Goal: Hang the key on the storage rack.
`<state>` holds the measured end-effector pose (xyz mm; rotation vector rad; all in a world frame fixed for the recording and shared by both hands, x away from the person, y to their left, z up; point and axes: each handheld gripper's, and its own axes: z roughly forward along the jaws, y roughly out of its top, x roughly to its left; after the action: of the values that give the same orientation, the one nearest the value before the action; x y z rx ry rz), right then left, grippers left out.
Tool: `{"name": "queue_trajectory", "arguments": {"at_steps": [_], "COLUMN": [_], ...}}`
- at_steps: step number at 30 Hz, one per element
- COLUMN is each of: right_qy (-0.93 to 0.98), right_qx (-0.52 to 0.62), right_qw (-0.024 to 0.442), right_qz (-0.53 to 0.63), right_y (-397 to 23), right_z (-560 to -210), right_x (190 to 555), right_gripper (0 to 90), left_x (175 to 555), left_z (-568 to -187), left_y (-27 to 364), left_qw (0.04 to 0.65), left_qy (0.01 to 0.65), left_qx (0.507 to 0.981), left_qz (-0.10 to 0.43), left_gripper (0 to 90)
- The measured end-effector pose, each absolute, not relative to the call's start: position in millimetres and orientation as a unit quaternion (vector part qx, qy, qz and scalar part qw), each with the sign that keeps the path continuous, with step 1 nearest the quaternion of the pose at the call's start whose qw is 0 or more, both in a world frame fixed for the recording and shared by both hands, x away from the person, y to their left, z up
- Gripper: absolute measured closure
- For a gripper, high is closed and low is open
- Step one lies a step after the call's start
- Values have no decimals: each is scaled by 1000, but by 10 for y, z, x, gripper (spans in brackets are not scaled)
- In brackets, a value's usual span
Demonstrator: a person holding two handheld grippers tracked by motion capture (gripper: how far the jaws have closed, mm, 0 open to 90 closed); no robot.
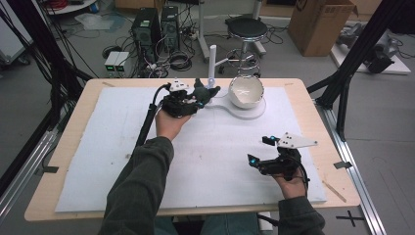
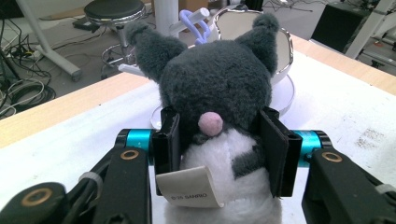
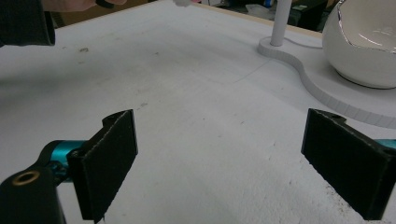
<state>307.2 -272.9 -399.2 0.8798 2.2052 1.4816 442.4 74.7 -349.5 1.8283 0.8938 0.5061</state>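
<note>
1. The left gripper (image 2: 219, 140) was pinching a grey and white plush toy (image 2: 217, 88) across its body, one pad (image 2: 169, 135) pressed into each flank, and the toy's ears pointed away from the hand.
2. In the high view that left gripper (image 1: 188, 104) stood near the far edge of the bench (image 1: 58, 161), about midway along it, with the plush toy (image 1: 204, 93) sticking out toward the white egg-shaped bowl (image 1: 246, 91).
3. The bowl lay just past the toy, on the right gripper's side, its opening turned toward the toy. It sat on a flat white base (image 1: 230, 107) that also carried an upright post (image 1: 212, 66).
4. The toy's long axis ran roughly from the jaws toward the bowl, so the move ahead looked like a short push forward into the opening; the left hand was much the nearer one.
5. The right gripper (image 1: 259, 152) rested near the bench's near right corner, its jaws spread wide with nothing between them.
6. The white mat (image 1: 98, 161) lay bare between the two grippers, leaving ample room; the post just beside the toy was the one thing to avoid.
</note>
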Motion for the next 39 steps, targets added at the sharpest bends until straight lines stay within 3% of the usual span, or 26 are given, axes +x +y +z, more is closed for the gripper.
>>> {"name": "queue_trajectory", "arguments": {"at_steps": [39], "right_qy": [778], "right_qx": [308], "right_qw": [169], "right_qz": [521], "right_y": [-2728], "right_z": [-3994], "right_x": [3062], "right_gripper": [99], "left_x": [4504], "left_z": [-3632], "left_y": [691], "left_qw": [473], "left_qy": [384], "left_qx": [766], "left_qz": [205], "left_gripper": [513]}}
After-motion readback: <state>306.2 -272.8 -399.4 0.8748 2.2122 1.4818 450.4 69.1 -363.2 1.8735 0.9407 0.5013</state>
